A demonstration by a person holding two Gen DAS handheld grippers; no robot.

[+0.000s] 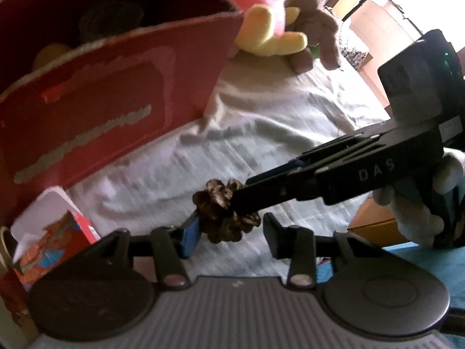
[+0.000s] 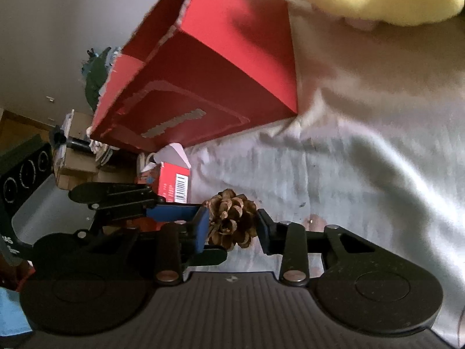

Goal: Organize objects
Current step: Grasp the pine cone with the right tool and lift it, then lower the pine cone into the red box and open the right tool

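Between both tongs (image 2: 232,226): pine cone (image 2: 232,222), prob. gripped by right.

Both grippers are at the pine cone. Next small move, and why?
Probably lift the right gripper, carrying the pine cone up toward the open top of the red box. Its fingers already bracket the cone on both sides, apparently pinching it, while the left gripper stands open nearby. The box sits just beyond on the white cloth, with other items already inside.
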